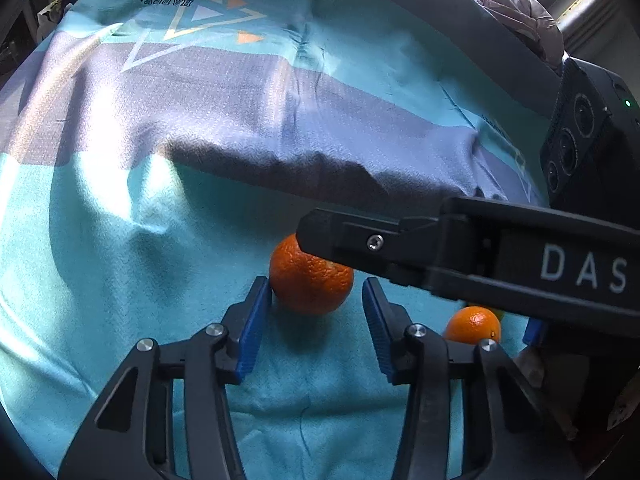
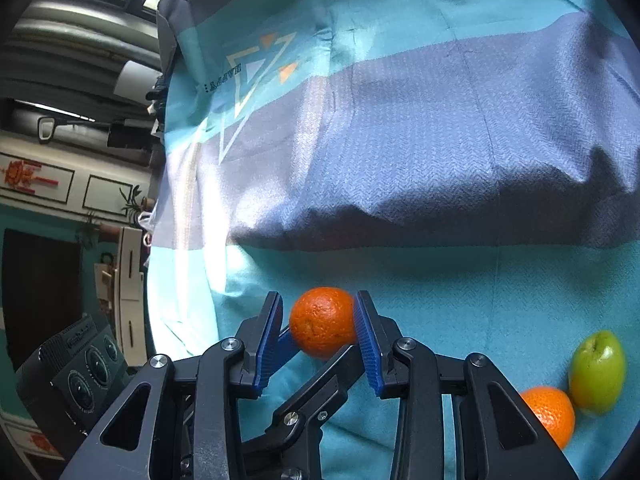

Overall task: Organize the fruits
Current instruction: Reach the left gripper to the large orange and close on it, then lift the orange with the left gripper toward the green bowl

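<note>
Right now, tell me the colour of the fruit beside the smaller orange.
Green: a round green apple, clearest in the right wrist view.

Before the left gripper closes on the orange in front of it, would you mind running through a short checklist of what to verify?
1. Left gripper open: ok, both blue pads stand apart.
2. Near orange between the fingers: cannot tell; it sits at the tips, left pad nearly touching, and depth is unclear.
3. Right gripper out of the way: not ok; it crosses just above the same orange.
4. Second orange and green apple undisturbed: ok, resting together on the teal cloth.
5. Cloth flat under the orange: ok.
</note>
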Action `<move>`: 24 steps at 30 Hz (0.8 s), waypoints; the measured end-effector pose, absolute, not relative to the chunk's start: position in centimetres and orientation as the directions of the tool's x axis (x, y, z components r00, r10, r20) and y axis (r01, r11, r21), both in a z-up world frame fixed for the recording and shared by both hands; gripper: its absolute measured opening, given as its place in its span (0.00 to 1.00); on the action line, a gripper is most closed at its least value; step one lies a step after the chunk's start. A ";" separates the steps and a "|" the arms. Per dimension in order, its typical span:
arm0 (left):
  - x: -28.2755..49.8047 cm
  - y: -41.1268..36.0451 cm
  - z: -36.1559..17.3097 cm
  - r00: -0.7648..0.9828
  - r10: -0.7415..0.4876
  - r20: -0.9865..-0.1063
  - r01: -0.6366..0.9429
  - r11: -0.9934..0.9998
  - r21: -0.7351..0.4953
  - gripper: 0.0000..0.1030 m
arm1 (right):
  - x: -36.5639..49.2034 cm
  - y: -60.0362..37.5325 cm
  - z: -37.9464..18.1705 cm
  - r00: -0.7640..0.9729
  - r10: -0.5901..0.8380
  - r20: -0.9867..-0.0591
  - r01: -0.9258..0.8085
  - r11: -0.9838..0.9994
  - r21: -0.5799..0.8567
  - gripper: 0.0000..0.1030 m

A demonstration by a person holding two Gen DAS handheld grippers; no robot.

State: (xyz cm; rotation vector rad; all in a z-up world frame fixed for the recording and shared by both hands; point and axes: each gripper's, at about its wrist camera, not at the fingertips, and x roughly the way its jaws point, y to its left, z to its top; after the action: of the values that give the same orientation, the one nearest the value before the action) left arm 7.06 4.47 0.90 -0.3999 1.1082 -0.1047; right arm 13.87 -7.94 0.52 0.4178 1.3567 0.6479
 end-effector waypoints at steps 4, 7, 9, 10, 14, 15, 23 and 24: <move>7.2 4.9 0.8 0.456 -0.290 -0.842 -0.128 0.914 -0.384 0.40 | 14.2 -7.9 -0.1 0.067 0.641 -0.765 -0.176 0.762 0.623 0.38; 7.1 4.9 0.9 0.458 -0.292 -0.840 -0.124 0.914 -0.385 0.40 | 14.3 -8.2 -0.3 0.064 0.655 -0.753 -0.173 0.751 0.638 0.38; 7.0 4.8 0.9 0.461 -0.282 -0.842 -0.121 0.919 -0.374 0.40 | 14.2 -8.3 -0.4 0.062 0.661 -0.748 -0.176 0.745 0.644 0.38; 7.0 4.8 0.9 0.461 -0.279 -0.842 -0.118 0.921 -0.370 0.40 | 14.3 -8.4 -0.5 0.061 0.664 -0.745 -0.178 0.742 0.646 0.38; 6.5 4.6 1.1 0.453 -0.286 -0.844 -0.120 0.919 -0.376 0.40 | 13.7 -8.7 -0.4 0.062 0.673 -0.737 -0.185 0.733 0.654 0.38; 6.4 4.5 1.2 0.454 -0.292 -0.842 -0.113 0.918 -0.380 0.40 | 13.4 -8.8 -0.2 0.068 0.665 -0.743 -0.193 0.740 0.645 0.38; 4.1 2.2 3.6 0.483 -0.350 -0.803 -0.009 0.915 -0.404 0.40 | 10.7 -11.3 2.4 0.168 0.654 -0.737 -0.187 0.755 0.628 0.38; 3.9 1.8 3.7 0.478 -0.363 -0.800 0.002 0.911 -0.412 0.40 | 10.2 -11.7 2.7 0.185 0.649 -0.738 -0.188 0.761 0.621 0.38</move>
State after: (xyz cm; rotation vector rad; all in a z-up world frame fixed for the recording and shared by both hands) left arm 3.93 1.82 3.66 -0.3820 1.0548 -0.2295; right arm 10.16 -11.73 2.72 0.4407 1.2559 0.6168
